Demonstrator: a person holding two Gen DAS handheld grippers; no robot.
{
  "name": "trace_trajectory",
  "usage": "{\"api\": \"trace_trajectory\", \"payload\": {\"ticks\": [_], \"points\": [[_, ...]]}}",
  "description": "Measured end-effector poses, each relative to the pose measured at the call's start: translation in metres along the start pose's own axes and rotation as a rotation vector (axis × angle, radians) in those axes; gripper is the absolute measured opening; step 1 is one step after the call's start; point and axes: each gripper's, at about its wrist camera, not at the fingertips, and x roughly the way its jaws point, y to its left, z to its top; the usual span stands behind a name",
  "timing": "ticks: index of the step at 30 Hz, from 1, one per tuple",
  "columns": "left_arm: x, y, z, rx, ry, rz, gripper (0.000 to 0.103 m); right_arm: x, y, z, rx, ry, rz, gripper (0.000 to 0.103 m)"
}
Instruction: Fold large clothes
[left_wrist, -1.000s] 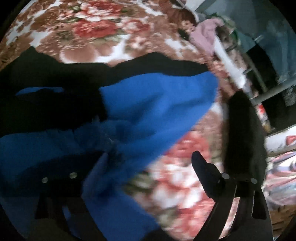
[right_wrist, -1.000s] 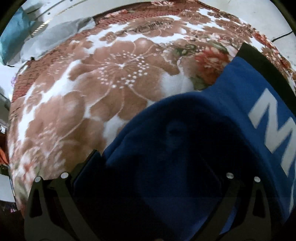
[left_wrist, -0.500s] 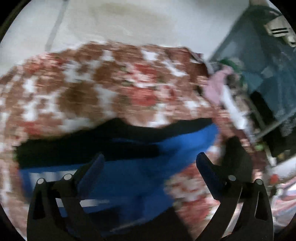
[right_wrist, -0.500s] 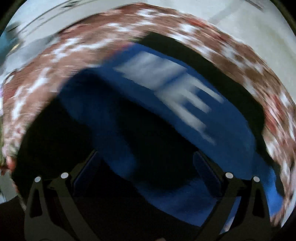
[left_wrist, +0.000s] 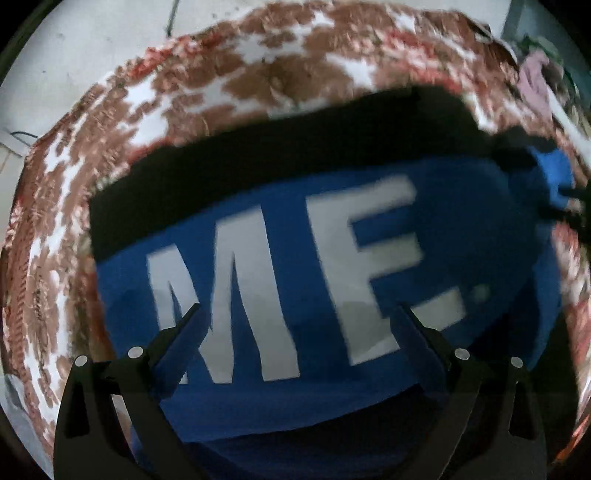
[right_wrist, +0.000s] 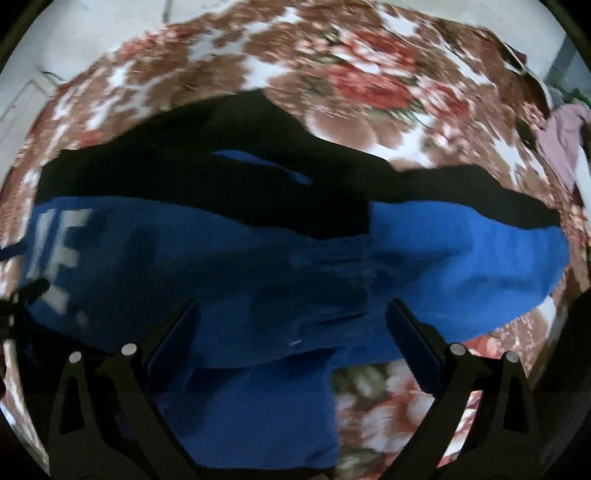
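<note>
Left wrist view looks steeply down on the floral blanket (left_wrist: 258, 62), a brown, red and white spread that fills the frame edge to edge, with pale floor beyond its far rim. On it lies the blue and black garment (left_wrist: 295, 398), spread flat with a black band along its far side and big white letters (left_wrist: 288, 288) reading "ME" with a dot after them across the blue front. That lettering is plain and whole only from this side. Right wrist view catches just a blurred sliver of the same letters at its left edge, and shows what the other misses: the garment's (right_wrist: 461, 273) bright blue sleeve reaching out to the right over the blanket (right_wrist: 351, 74), creased folds through the middle, a strip of blue showing through the black part, and a lower flap of blue hanging toward the camera beside bare flowered cloth. A pinkish heap of clothes (right_wrist: 565, 136) sits off the blanket's far right corner in both views, small and blurred.

The left gripper (left_wrist: 299, 310) hovers over the letters with its tongs spread wide apart, nothing between them but air above the fabric. The right gripper (right_wrist: 291, 306) likewise stands with its tongs well apart above the crumpled blue middle, pinching nothing.
</note>
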Motion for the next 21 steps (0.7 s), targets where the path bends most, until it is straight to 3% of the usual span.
{"api": "trace_trajectory", "payload": {"ticks": [7, 11, 17, 21], "points": [[0.025, 0.002, -0.010, 0.003, 0.029, 0.008, 0.098, 0.037, -0.021, -0.011, 0.041, 0.065, 0.018, 0.098], [0.001, -0.009, -0.004, 0.003, -0.010, 0.033, 0.097, 0.015, -0.034, -0.007, 0.042, 0.027, 0.065, 0.098], [-0.059, -0.073, 0.017, -0.031, -0.115, -0.010, 0.097, -0.023, -0.102, 0.004, 0.072, -0.001, 0.101, 0.098], [-0.067, -0.131, 0.035, -0.004, -0.152, -0.020, 0.097, -0.029, -0.174, 0.006, 0.082, 0.006, 0.026, 0.098]]}}
